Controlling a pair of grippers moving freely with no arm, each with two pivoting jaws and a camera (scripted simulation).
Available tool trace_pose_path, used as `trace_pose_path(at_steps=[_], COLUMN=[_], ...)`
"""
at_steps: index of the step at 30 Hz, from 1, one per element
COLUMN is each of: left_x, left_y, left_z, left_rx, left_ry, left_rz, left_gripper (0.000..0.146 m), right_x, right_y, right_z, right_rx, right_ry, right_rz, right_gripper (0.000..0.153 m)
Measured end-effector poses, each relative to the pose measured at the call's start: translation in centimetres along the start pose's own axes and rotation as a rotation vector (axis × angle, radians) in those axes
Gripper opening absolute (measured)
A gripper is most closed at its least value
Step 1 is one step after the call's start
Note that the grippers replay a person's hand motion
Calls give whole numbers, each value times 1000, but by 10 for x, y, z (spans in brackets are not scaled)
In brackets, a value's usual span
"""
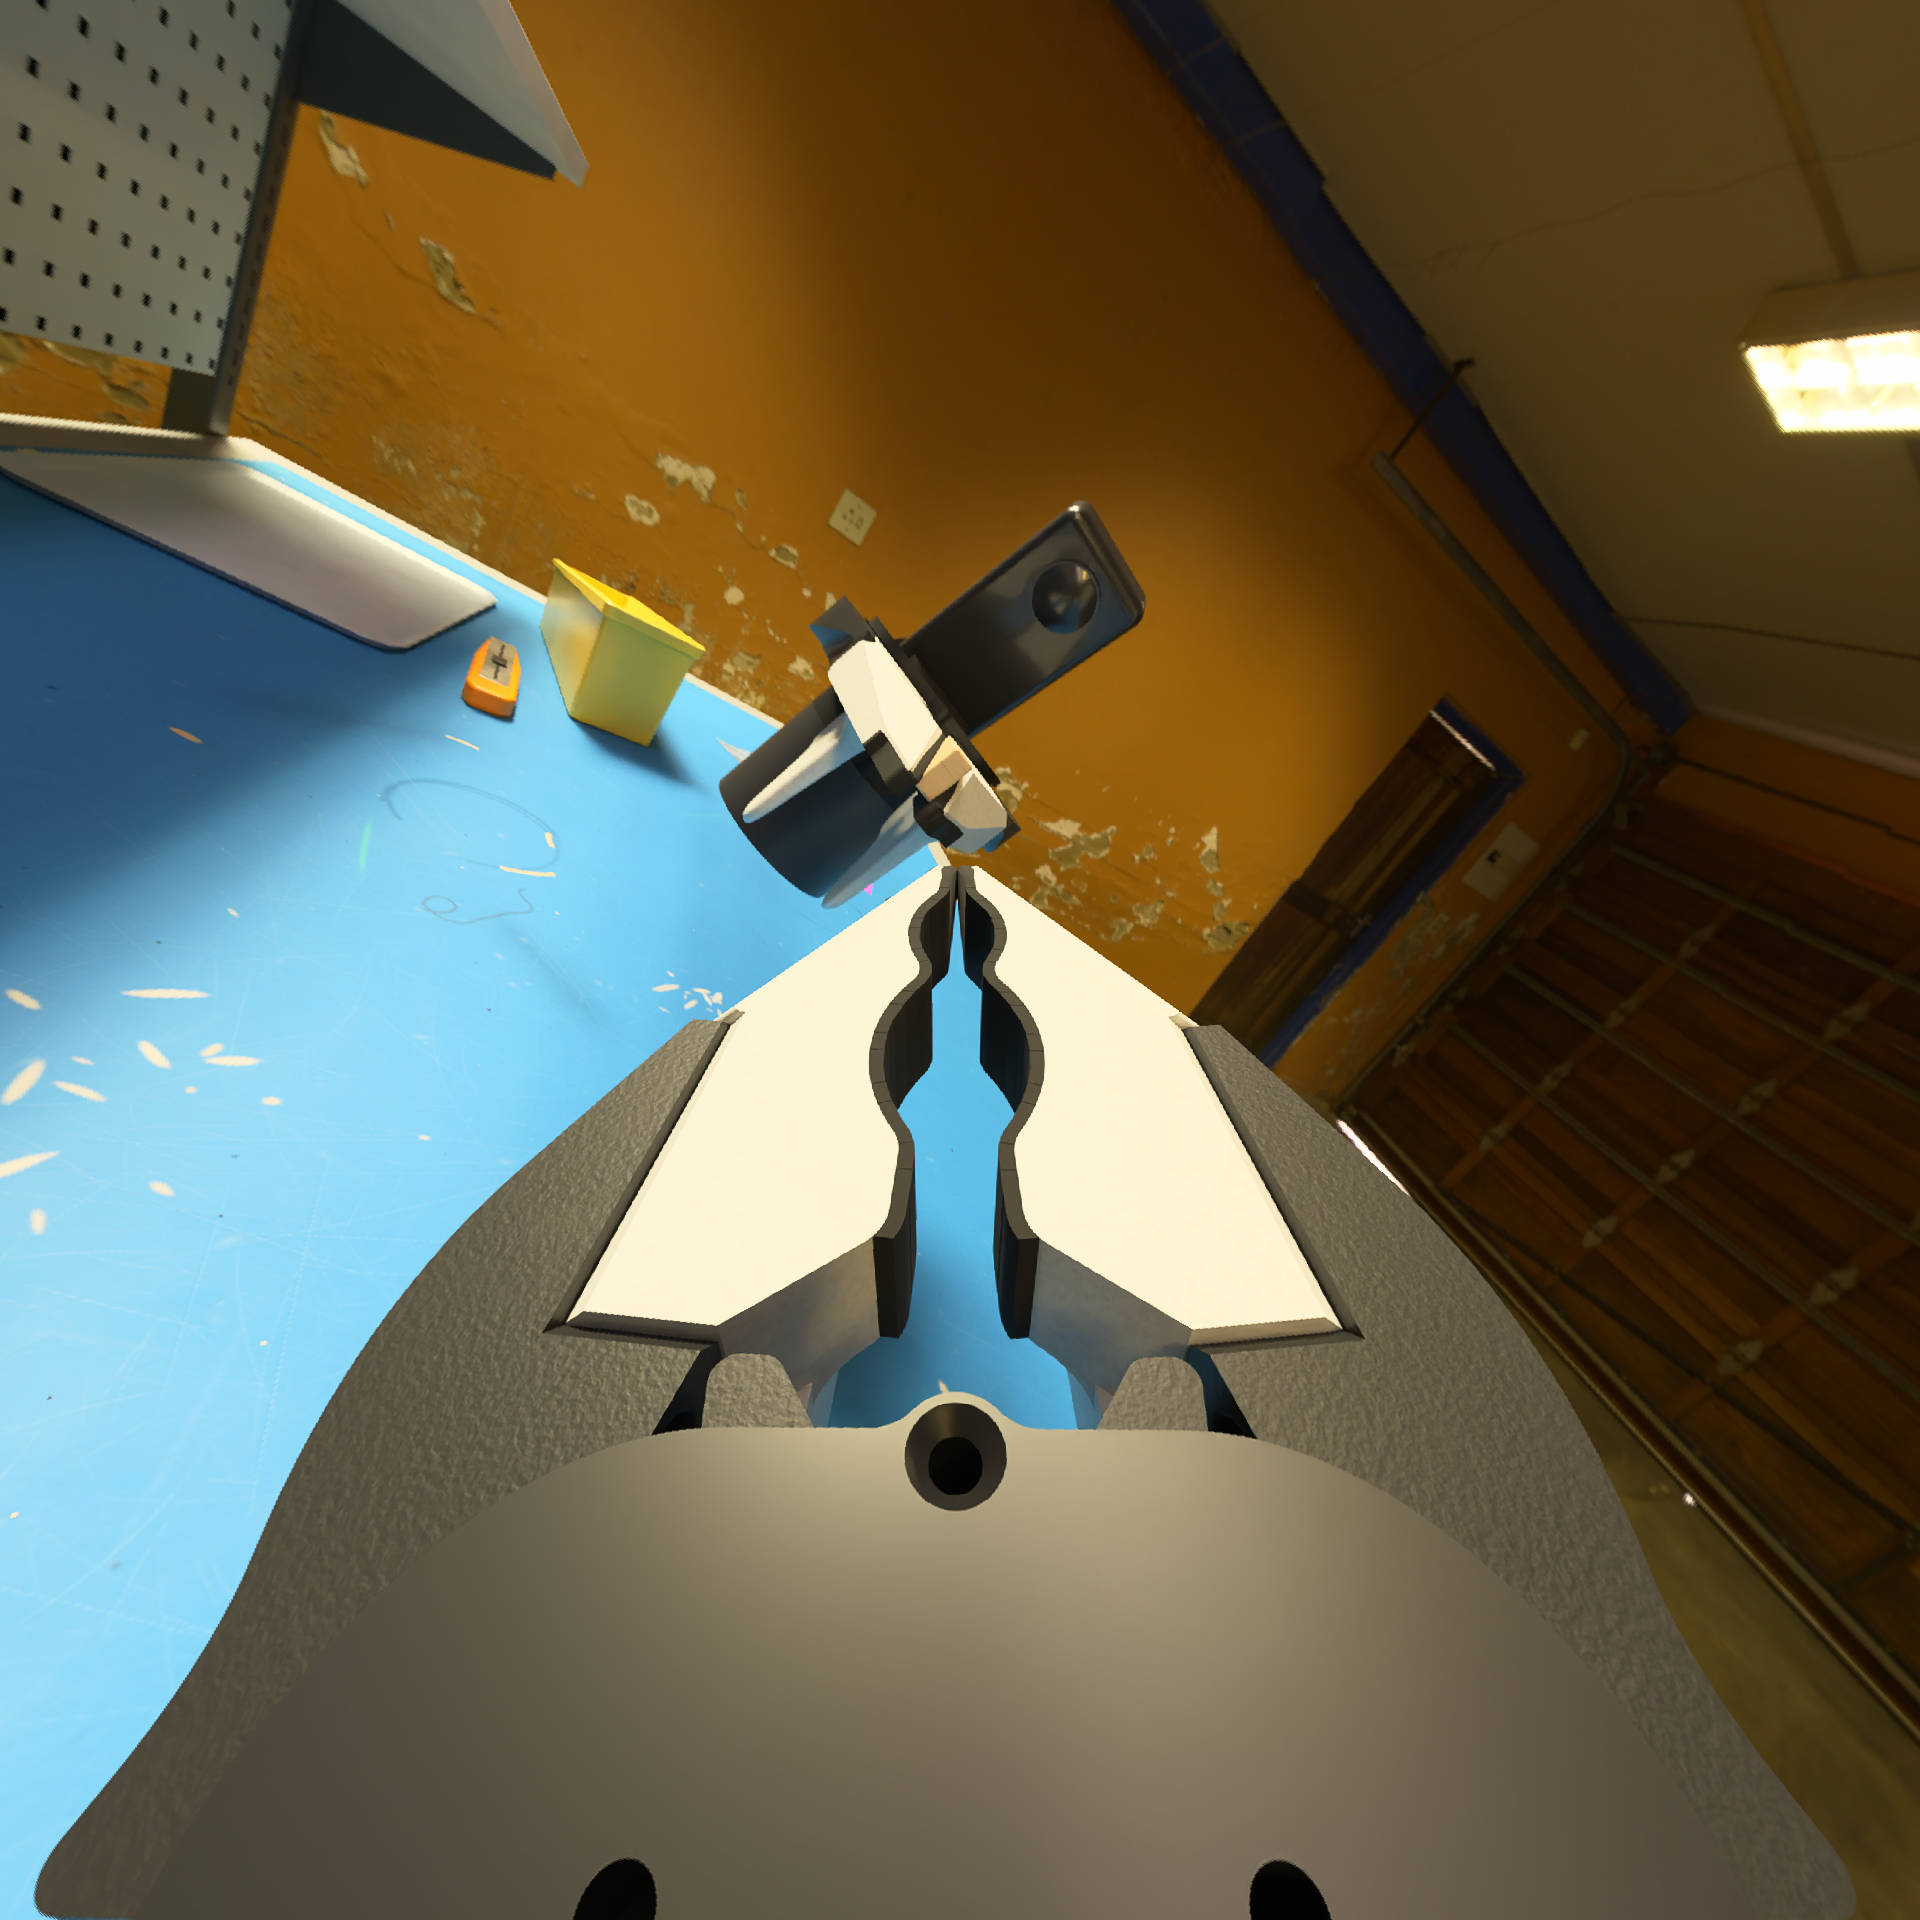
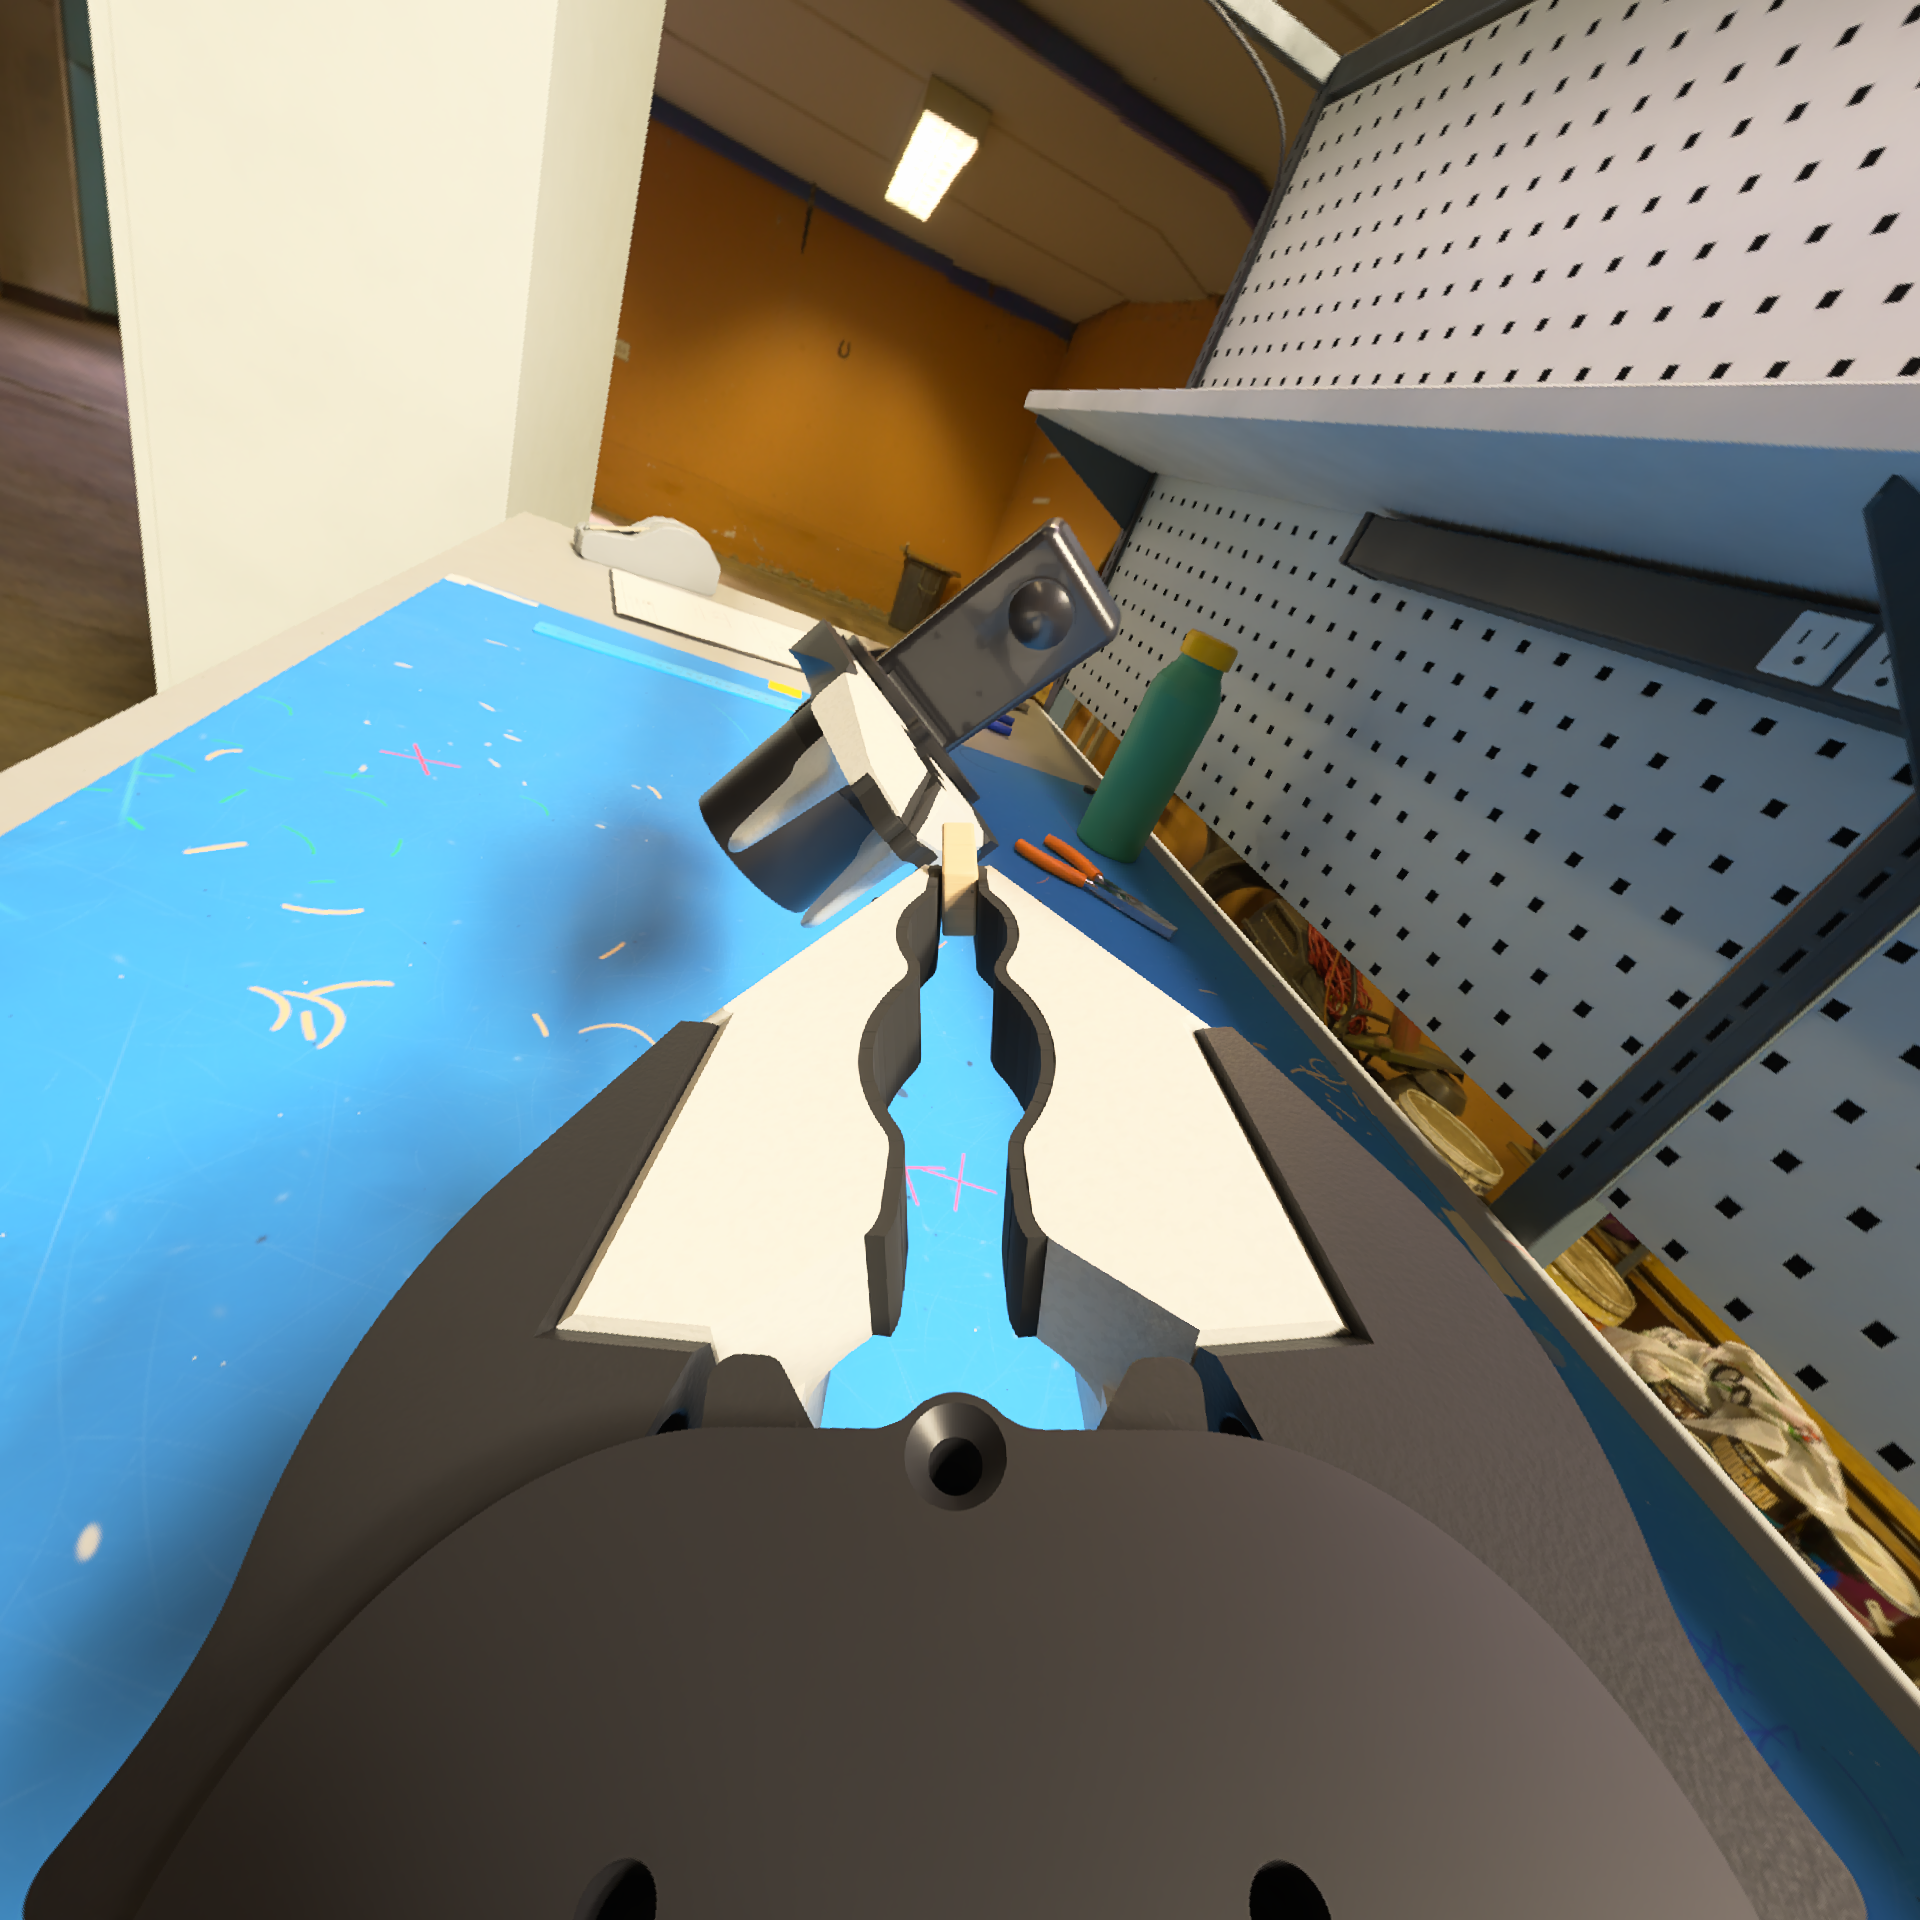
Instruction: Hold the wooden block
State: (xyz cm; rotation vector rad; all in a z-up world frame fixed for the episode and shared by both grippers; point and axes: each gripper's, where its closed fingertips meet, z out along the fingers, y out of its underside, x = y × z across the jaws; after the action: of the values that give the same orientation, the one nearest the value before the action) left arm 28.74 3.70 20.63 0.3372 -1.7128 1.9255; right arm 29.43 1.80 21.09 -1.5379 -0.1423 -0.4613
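Note:
A small pale wooden block is clamped between the tips of my right gripper, held in the air above the blue mat. In the left wrist view the block shows between the right gripper's white fingers. My left gripper has its jaws together with nothing visible between them. It points at the right gripper from close by. In the right wrist view the left gripper hovers just beyond the block, tips near its far end. I cannot tell whether they touch.
A yellow bin and a small orange tool sit near the mat's far edge. A green bottle and orange pliers lie by the pegboard with its shelf. A grey tape dispenser stands at the far end.

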Motion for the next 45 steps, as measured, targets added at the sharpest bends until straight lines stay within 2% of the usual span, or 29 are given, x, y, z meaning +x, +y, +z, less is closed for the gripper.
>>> trace_pose_path(at_steps=[14, 26, 31, 45], left_x=[-1, 12, 14, 4], left_y=[22, 52, 61, 67], left_z=[3, 7, 8, 6], left_rx=[-148, -348, -385, -410], left_ry=[7, 61, 99, 59], left_rz=[-2, 23, -2, -50], left_gripper=[0, 0, 0, 0], right_x=[-14, -42, -50, -50], right_y=[13, 23, 19, 32], right_z=[-7, -16, -18, -17], right_rx=[-77, -146, -117, -206], right_ry=[-151, -360, -416, -391], right_rz=[25, 62, 84, 46], right_gripper=[5, 5, 5, 5])
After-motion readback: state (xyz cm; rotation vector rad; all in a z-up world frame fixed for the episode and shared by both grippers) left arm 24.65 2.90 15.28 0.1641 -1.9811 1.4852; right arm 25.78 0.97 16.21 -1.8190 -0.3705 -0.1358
